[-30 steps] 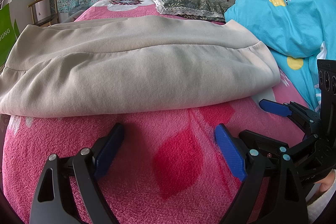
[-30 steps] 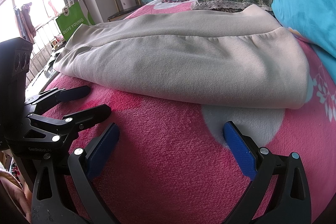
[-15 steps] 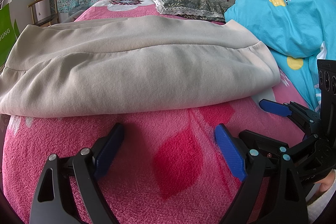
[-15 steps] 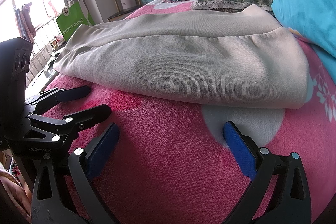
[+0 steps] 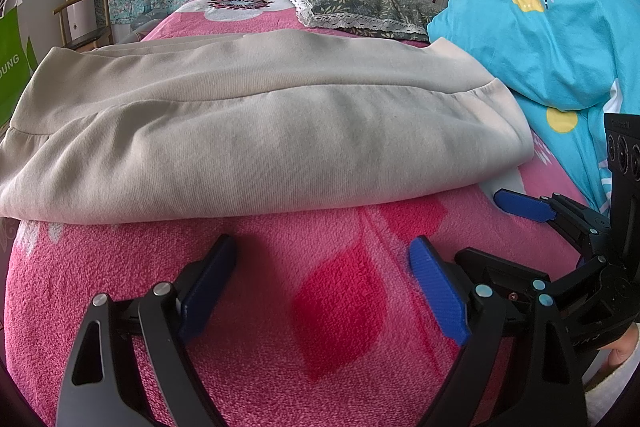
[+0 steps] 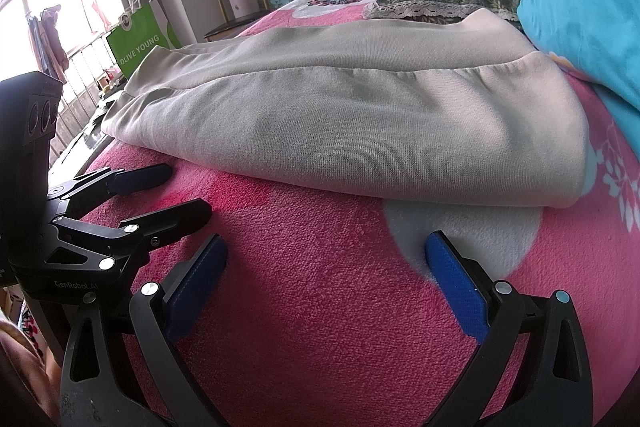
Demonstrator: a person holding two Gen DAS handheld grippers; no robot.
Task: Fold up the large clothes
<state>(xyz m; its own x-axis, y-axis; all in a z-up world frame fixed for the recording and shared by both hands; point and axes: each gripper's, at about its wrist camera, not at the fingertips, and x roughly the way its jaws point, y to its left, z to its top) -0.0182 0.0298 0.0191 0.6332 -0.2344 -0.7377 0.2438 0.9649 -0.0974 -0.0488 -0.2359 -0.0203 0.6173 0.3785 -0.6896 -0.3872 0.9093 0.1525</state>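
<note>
A: Hidden bits? Beige garment [image 5: 256,131] runs off the left edge in the left wrist view, far side behind its own fold.
B: Position?
A: Folded flat on the pink bed blanket [image 5: 340,307], just beyond both tongs, not touching.
B: Tongs?
A: Left tongs [image 5: 320,259] wide open, empty. Right tongs [image 6: 326,255] wide open, empty.
B: Change from earlier?
A: None, same layout.
</note>
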